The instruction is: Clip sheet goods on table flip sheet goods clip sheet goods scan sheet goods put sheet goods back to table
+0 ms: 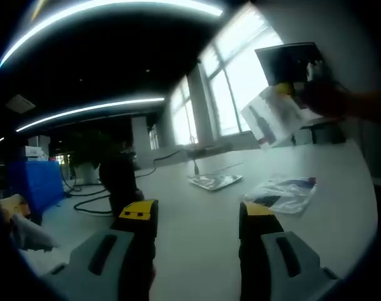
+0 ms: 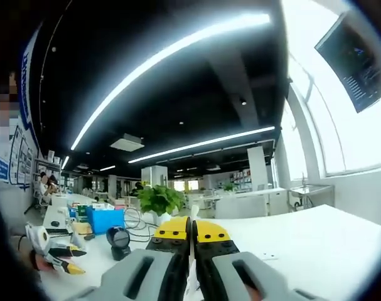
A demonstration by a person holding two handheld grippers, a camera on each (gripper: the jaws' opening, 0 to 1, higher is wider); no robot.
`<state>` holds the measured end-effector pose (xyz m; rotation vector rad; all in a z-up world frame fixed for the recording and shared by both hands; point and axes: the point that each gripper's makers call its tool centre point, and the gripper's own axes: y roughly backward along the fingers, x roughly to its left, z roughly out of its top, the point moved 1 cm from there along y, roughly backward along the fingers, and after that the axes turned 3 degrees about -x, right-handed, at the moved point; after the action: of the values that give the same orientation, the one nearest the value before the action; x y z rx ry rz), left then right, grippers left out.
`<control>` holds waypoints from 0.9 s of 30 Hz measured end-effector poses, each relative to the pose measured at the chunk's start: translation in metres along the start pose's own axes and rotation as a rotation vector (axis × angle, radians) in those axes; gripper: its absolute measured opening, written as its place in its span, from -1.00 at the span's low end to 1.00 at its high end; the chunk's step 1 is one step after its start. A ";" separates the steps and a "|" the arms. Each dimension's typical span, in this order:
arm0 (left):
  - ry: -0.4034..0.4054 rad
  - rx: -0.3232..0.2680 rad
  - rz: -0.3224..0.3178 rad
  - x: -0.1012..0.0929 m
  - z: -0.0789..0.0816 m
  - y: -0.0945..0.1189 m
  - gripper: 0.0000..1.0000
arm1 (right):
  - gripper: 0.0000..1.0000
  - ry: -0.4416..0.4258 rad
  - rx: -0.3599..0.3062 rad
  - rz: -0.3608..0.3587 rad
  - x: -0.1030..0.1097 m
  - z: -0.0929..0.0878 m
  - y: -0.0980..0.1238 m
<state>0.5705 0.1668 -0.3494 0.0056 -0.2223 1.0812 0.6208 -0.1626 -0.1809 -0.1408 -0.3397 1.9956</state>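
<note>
Two flat packets lie on the broad white bench (image 1: 196,232) in the left gripper view: a clear plastic bag with dark blue print (image 1: 283,192) to the right, and farther off a shiny silvery sheet packet (image 1: 215,181) near the middle. No writing on either can be read. Around them the bench top is bare, with open surface running to its curved right edge and forward to the left tool (image 1: 196,216), whose yellow-tipped grey jaws stand wide apart with nothing between them.

Up at the far right, the right tool (image 1: 331,100), seen as a dark blurred shape with a sleeve behind it, holds a pale translucent sheet packet with a dark bottle-like picture (image 1: 275,116) raised well above the bench, in front of a dark wall screen (image 1: 287,63). Large bright windows (image 1: 231,81) run behind. A black round-headed stand (image 1: 118,179) sits at the far left of the bench with black cables (image 1: 90,200) trailing beside it, and a blue box (image 1: 33,182) is at the left.

From the right gripper view, that tool's (image 2: 191,233) yellow tips press together; the packet itself cannot be made out between them. A green potted plant (image 2: 159,199) stands far behind, and text on the dark screen (image 2: 356,56) is too small to read.
</note>
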 end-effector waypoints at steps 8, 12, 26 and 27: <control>0.003 -0.003 -0.004 -0.002 0.001 0.000 -0.12 | -1.00 -0.012 -0.054 -0.026 0.005 0.002 -0.016; 0.003 -0.004 -0.004 -0.002 0.001 0.000 -0.12 | -1.00 -0.012 -0.072 -0.040 0.005 0.001 -0.026; 0.005 -0.007 -0.006 -0.005 0.003 0.001 -0.12 | -1.00 0.001 -0.119 -0.085 -0.004 -0.007 -0.056; 0.004 -0.007 -0.007 -0.006 0.003 0.001 -0.12 | -1.00 -0.001 -0.120 -0.088 -0.004 -0.007 -0.057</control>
<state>0.5665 0.1619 -0.3472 -0.0022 -0.2225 1.0733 0.6742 -0.1419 -0.1709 -0.1976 -0.4591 1.8892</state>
